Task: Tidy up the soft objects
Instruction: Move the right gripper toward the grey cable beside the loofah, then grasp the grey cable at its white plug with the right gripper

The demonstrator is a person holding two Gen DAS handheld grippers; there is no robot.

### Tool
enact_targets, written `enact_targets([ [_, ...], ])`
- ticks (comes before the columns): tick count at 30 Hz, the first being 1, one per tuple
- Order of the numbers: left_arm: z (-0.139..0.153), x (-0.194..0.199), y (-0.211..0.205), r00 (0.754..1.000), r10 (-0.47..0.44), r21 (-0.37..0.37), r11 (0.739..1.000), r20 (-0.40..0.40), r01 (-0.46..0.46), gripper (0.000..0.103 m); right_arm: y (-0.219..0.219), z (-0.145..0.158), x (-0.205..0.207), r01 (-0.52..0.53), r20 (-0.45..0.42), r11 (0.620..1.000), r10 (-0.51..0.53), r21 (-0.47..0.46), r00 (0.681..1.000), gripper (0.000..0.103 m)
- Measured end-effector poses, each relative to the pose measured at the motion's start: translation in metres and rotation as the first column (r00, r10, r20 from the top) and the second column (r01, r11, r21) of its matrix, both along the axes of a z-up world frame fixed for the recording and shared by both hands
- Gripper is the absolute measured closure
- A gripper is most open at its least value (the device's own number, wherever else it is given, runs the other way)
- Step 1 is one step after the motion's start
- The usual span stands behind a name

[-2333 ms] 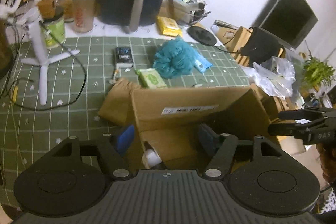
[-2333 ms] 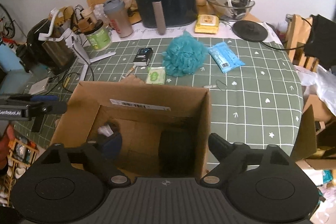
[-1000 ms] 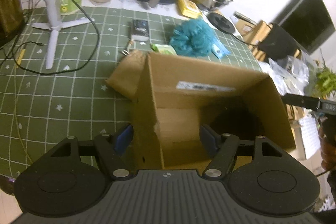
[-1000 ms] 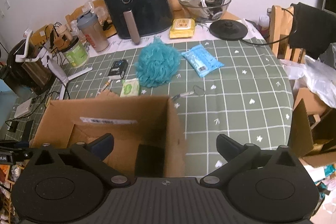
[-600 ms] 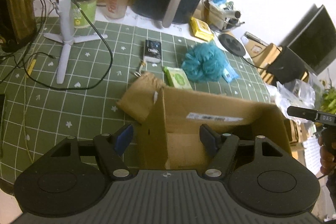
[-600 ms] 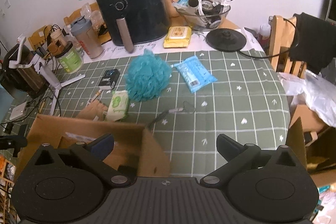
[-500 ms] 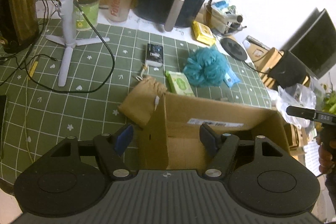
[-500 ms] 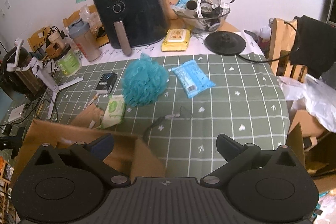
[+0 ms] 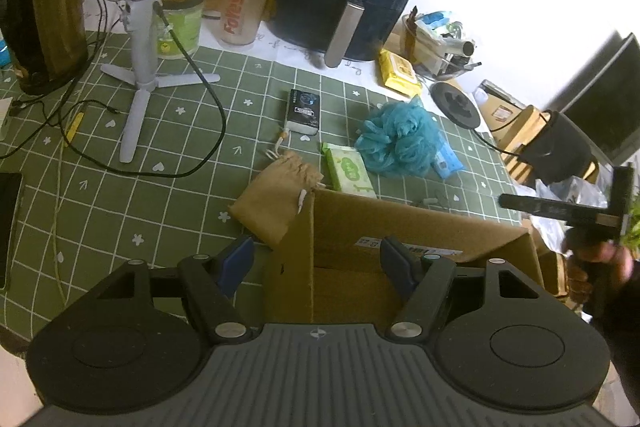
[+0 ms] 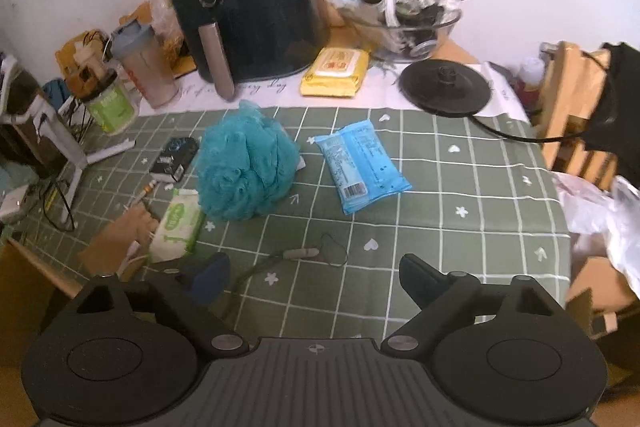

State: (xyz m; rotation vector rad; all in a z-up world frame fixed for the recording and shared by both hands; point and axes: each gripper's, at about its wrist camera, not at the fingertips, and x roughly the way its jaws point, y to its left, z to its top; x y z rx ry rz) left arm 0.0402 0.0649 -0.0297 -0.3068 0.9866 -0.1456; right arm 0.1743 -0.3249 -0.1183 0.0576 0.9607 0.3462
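A teal bath pouf [image 10: 246, 169] lies mid-table, also in the left wrist view [image 9: 396, 141]. A green wipes pack [image 10: 178, 225] lies left of it, a blue wipes pack [image 10: 362, 165] right of it, and a tan drawstring pouch [image 9: 276, 203] near the open cardboard box [image 9: 400, 255]. My left gripper [image 9: 318, 261] is open and empty over the box's left wall. My right gripper [image 10: 314, 277] is open and empty above the table's front, short of the pouf.
A black air fryer [image 10: 244, 15], a shaker bottle [image 10: 144, 67], a yellow wipes pack [image 10: 334, 73], a glass bowl of clutter [image 10: 404, 23] and a round black base [image 10: 444, 91] line the back. A white tripod [image 9: 138, 67] with cables and a kettle [image 9: 40, 7] stand left. A small black box [image 10: 174, 159] lies by the pouf.
Both grippers have pulled back and up from the box. The right view has swung right, so the box has slid out to its lower left. Both stay open.
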Motion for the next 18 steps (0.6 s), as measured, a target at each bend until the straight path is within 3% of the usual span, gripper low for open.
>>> enact_targets([
  [7, -0.002, -0.004, 0.001, 0.999, 0.035, 0.006, 0.999, -0.025, -0.035, 0.034, 0.02, -0.044, 0.023, -0.116, -0.033, 0.993, 0.115, -0.036, 0.993, 0.028],
  [15, -0.004, -0.016, 0.011, 0.994, 0.097, 0.011, 0.995, -0.05, -0.097, 0.034, 0.066, -0.077, 0.034, -0.315, -0.031, 0.933, 0.314, -0.173, 0.949, 0.037],
  [18, -0.006, -0.021, 0.015, 0.99, 0.123, 0.013, 0.992, -0.062, -0.122, 0.034, 0.071, -0.084, 0.044, -0.343, -0.043, 0.929, 0.341, -0.139, 0.939, 0.042],
])
